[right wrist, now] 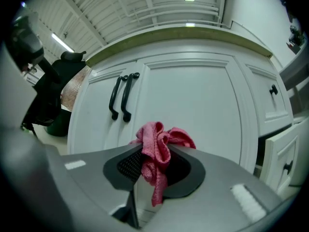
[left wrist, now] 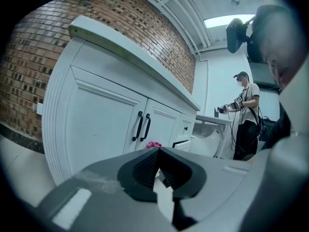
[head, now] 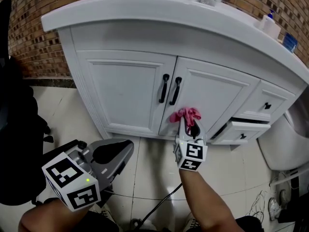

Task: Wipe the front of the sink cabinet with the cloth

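1. The right hand-held gripper [head: 187, 125] is clamping the pink cloth [head: 185, 114], which is bunching out past the jaw tips.
2. The cloth is sitting at the lower left corner of the right door [head: 217, 98] of the sink cabinet [head: 123, 88], directly on the far side of that gripper. Contact with the door cannot be confirmed.
3. The cloth's long axis is running along the jaws, pointing at the door face.
4. The left hand-held gripper [head: 123, 151] is hovering nearer and to the left, jaws together and empty. The right one is closer to the cabinet.

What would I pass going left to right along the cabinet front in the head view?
Left cabinet door → left black handle → pink cloth → lower drawer knob → upper drawer knob.
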`<control>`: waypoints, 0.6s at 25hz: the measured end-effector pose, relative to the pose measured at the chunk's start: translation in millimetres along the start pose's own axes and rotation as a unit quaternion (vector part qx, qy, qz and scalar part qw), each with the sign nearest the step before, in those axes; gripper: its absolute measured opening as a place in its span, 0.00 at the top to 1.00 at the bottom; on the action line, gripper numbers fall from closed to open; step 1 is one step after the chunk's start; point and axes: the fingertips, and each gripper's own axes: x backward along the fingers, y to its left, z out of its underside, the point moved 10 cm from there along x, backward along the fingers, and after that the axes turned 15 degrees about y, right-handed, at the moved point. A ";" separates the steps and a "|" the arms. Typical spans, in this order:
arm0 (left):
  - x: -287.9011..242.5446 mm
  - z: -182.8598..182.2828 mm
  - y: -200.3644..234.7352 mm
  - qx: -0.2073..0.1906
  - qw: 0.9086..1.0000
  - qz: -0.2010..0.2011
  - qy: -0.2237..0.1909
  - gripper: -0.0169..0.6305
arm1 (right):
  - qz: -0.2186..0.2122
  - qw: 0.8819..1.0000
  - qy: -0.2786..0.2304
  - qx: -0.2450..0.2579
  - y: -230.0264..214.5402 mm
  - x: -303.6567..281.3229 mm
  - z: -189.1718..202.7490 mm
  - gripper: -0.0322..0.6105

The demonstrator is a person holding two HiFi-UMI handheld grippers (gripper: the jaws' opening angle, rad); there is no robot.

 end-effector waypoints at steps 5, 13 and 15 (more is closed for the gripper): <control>-0.6 -0.9 3.4 0.003 1.000 -0.001 0.002 0.96 | -0.006 0.999 0.040 -0.002 2.5 -9.6 35.6 0.79; 1.0 0.8 9.7 0.009 1.000 -0.008 0.011 0.96 | -0.023 0.993 0.118 -0.006 4.8 -24.8 86.7 0.79; 1.4 0.6 11.2 0.010 1.000 -0.009 0.010 0.96 | -0.024 0.992 0.123 -0.007 5.2 -27.1 91.3 0.79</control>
